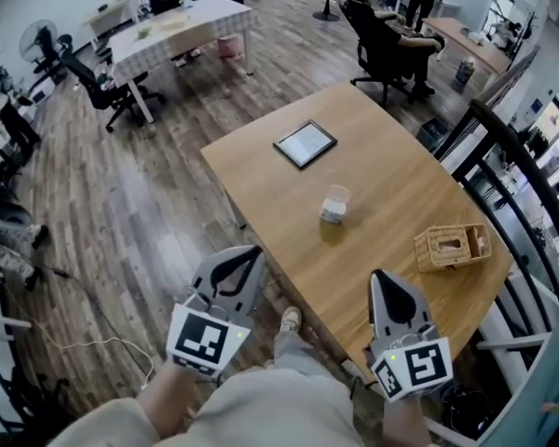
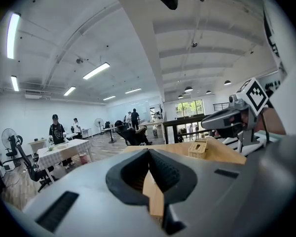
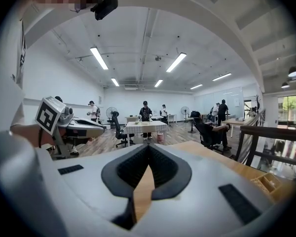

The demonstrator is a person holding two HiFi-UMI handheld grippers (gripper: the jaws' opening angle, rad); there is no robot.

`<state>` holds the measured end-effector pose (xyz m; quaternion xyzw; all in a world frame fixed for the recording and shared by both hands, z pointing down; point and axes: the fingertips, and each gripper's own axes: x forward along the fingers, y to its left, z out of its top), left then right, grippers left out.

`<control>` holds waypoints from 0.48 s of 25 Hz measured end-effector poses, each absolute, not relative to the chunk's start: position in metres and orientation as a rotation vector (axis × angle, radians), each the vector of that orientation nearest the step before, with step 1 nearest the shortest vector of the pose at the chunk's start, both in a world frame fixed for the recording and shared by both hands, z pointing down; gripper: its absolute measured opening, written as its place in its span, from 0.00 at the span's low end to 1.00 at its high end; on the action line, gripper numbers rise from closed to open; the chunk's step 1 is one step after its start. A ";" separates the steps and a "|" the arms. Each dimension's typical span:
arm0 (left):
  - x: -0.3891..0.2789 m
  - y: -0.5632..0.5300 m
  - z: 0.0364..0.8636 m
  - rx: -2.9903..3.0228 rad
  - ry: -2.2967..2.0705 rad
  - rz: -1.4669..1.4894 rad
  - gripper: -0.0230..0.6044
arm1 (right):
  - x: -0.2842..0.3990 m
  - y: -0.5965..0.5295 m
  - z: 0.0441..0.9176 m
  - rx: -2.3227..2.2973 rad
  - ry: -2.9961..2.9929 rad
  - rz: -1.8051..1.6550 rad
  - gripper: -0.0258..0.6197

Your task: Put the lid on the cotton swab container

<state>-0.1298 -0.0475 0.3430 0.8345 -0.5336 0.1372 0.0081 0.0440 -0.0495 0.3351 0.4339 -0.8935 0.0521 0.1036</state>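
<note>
While tablet [image 1: 305,143] lies beyond container [image 1: 335,203], basket [image 1: 452,246] apart.

It was an open-plan office; a plank floor [image 1: 149,194] ran through one wide room; black swivel chairs [image 1: 98,87] stood by a long white table [image 1: 182,26]; a seated person [image 1: 391,40] faced another table [image 1: 470,43]; a tablet [image 1: 305,143] lay on the curved wooden table [image 1: 391,212]; strip lights [image 3: 99,58] lined the white ceiling; a pedestal fan [image 2: 9,136] stood near the wall; a dark railing [image 3: 276,132] edged the room.
</note>
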 end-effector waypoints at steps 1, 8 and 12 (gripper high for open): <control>-0.127 -0.063 0.347 2.609 -1.665 0.439 0.07 | 0.047 -0.064 0.338 1.283 -2.635 0.161 0.08; -0.111 -0.151 0.351 2.624 -1.618 0.501 0.07 | 0.060 -0.148 0.340 1.294 -2.626 0.195 0.08; -0.095 -0.185 0.355 2.651 -1.595 0.519 0.07 | 0.074 -0.181 0.343 1.323 -2.621 0.189 0.08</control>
